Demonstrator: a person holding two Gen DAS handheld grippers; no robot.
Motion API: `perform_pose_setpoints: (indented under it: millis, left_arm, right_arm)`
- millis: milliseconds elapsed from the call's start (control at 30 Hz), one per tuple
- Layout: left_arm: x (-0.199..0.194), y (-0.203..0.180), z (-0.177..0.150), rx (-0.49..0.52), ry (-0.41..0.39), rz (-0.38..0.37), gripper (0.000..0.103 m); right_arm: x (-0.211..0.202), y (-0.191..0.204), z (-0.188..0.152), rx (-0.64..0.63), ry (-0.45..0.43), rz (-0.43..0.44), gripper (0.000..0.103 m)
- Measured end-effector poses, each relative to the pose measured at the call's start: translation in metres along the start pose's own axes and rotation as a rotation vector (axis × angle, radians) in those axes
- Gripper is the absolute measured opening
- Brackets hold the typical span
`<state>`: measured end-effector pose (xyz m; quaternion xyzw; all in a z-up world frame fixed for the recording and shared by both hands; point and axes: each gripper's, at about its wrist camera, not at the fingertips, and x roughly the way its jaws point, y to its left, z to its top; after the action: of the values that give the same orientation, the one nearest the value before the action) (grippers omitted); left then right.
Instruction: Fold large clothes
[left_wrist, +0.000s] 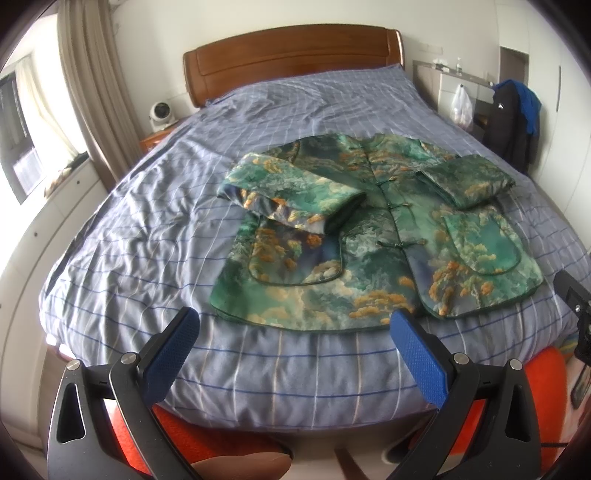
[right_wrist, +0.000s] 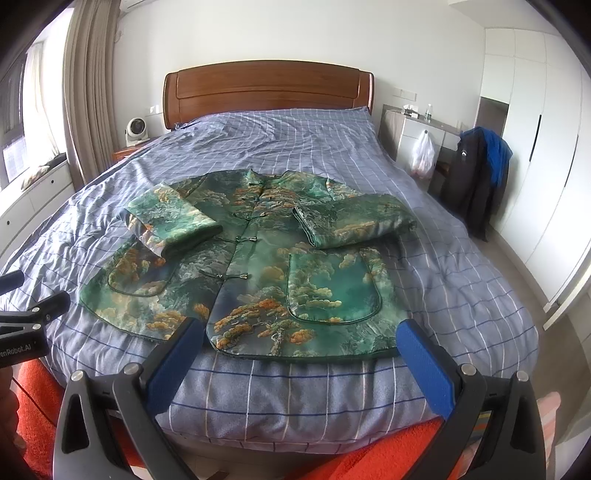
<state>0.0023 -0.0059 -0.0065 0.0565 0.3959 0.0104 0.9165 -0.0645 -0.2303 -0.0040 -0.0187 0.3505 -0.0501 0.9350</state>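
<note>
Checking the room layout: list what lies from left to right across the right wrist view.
Curtain → white fan → wooden headboard → white plastic bag → dark jacket on chair → white wardrobe.

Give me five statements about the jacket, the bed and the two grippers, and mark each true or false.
1. The green patterned jacket lies front-up on the checked bed cover. True.
2. Both sleeves are spread straight out to the sides. False: each sleeve is folded in over the body.
3. The left gripper is clamped on the hem. False: it is open and holds nothing.
4. The right gripper is open, near the hem. True.
5. The jacket's front hangs unfastened. False: the knot fastenings down the middle are closed.
</note>
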Motion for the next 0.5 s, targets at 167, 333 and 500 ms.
perform_pose_setpoints:
  millis: [167, 333, 500]
  left_arm:
    - [-0.0002, -0.0001, -0.0004, 0.000, -0.001, 0.000, 0.103]
    - [0.0000, 0.0000, -0.0002, 0.000, 0.000, 0.000, 0.103]
    - [-0.0003, -0.0004, -0.0004, -0.002, -0.001, 0.000, 0.103]
  right_arm:
    - [0.0004, -0.0033, 0.0017, 0.012, 0.002, -0.008, 0.103]
    - [0.0009, -0.0044, 0.0020, 0.016, 0.002, -0.016, 0.103]
    - [0.0016, -0.0074, 0.0022, 0.026, 0.004, -0.025, 0.103]
